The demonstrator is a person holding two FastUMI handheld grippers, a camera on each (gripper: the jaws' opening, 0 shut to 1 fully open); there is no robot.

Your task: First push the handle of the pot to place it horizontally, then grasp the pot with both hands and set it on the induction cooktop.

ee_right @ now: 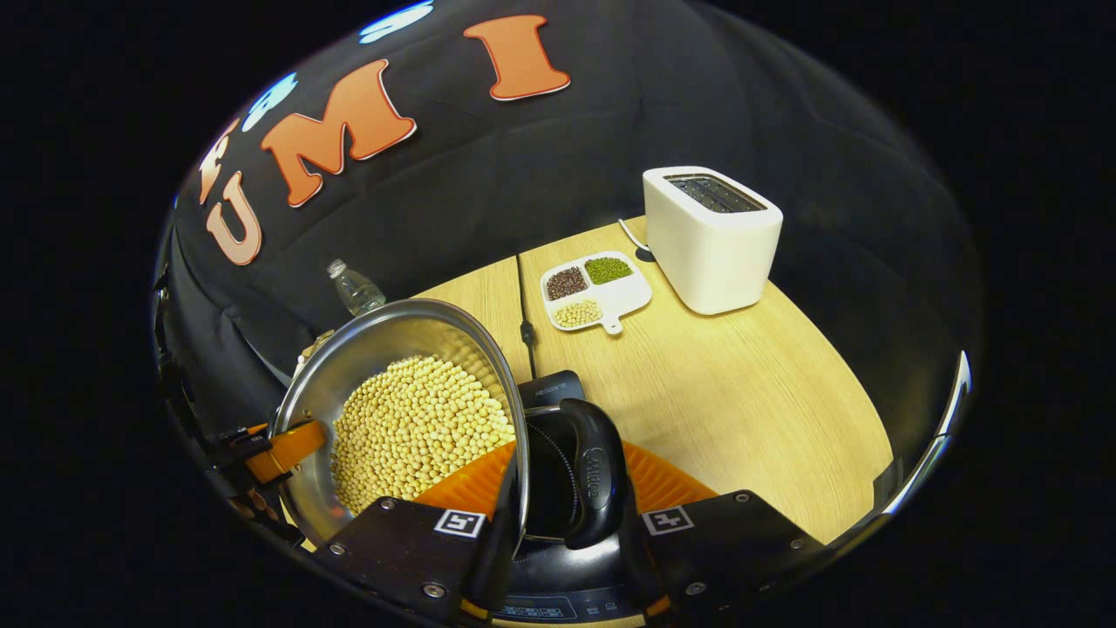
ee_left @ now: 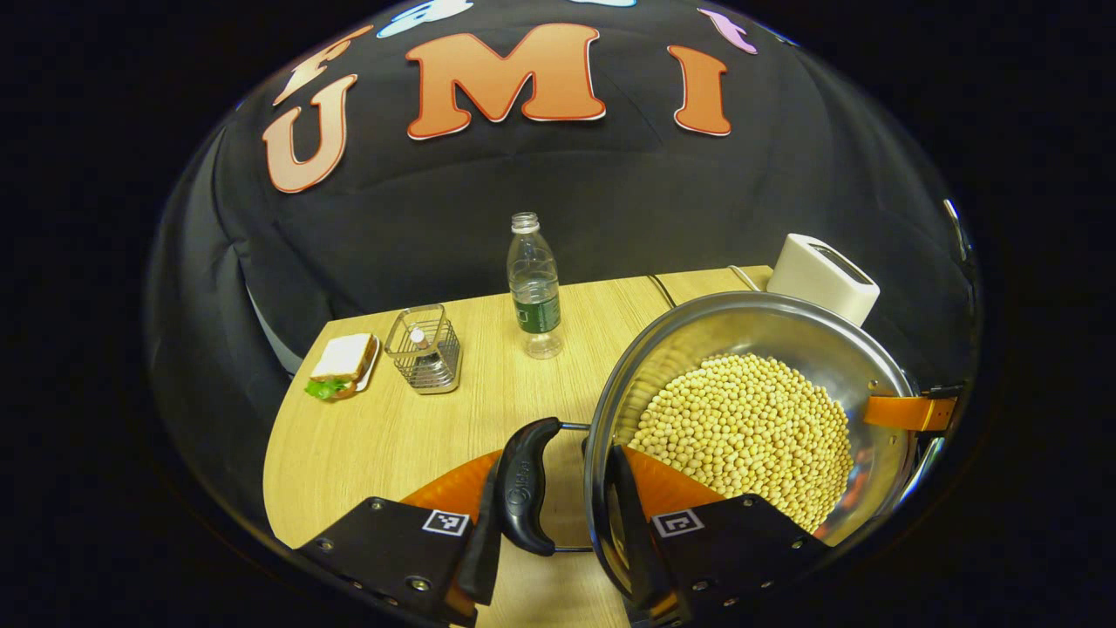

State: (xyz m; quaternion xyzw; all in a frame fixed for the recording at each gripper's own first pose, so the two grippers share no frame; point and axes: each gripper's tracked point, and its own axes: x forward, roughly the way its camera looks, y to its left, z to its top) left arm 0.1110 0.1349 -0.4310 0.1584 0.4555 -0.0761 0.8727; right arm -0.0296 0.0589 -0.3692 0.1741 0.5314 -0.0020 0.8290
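Gripping pot (ee_left: 750, 419) handles, left gripper (ee_left: 558, 515) and right gripper (ee_right: 558, 506) clenched; cooktop (ee_right: 558, 558) directly beneath right handle

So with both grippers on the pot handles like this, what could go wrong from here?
1. The pot looks tilted and is heaped with soybeans, so uneven lifting could spill them over the rim.
2. The left gripper and right gripper each straddle the rim and a side handle; a loose pinch may let the heavy pot slip.
3. The induction cooktop lies right under the pot, so setting it down off-centre seems possible.
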